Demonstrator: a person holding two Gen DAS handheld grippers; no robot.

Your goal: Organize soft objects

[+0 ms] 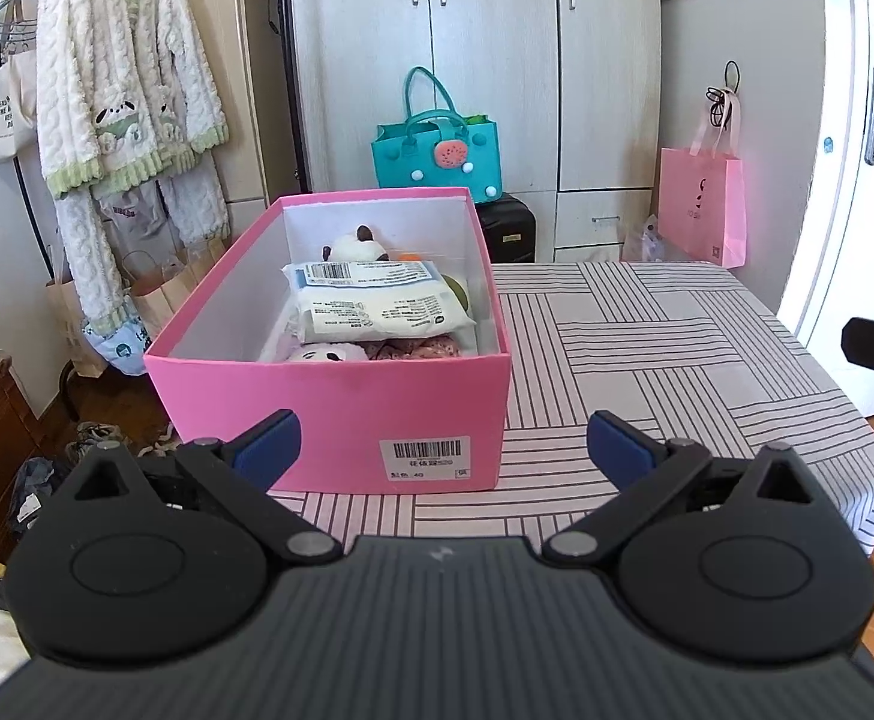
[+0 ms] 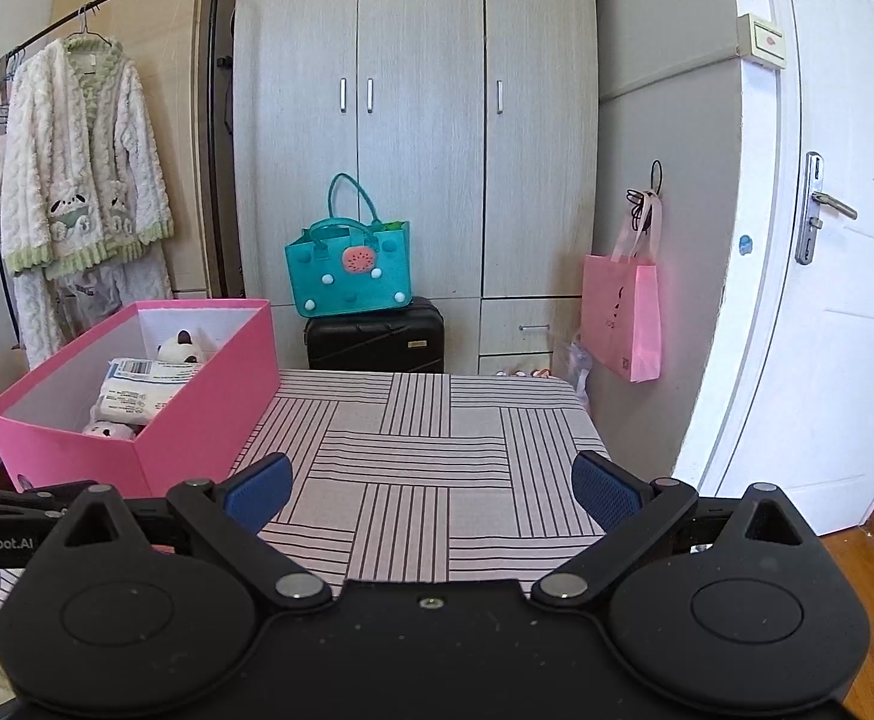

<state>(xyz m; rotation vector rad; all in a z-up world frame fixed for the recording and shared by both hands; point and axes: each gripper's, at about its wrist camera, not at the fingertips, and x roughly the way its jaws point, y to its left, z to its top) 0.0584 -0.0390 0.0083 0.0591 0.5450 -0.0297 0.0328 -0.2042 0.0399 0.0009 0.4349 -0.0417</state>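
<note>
A pink cardboard box (image 1: 341, 402) stands on the striped table, and it shows at the left in the right wrist view as the pink box (image 2: 197, 420). Inside lie a white plastic pack with a barcode (image 1: 371, 300), a panda plush (image 1: 356, 246) at the far end, a pink-white plush (image 1: 323, 353) and a floral fabric piece (image 1: 419, 348) at the near end. My left gripper (image 1: 442, 450) is open, just in front of the box's near wall, holding nothing. My right gripper (image 2: 431, 489) is open over bare tablecloth, to the right of the box.
The striped tablecloth (image 2: 425, 450) spreads right of the box. Behind the table stand a black suitcase (image 2: 377, 339) with a teal bag (image 2: 347, 270) on it, a grey wardrobe (image 2: 419, 90) and a hanging pink bag (image 2: 622, 315). A clothes rack with a fluffy robe (image 1: 119, 96) is at left, a white door (image 2: 820, 240) at right.
</note>
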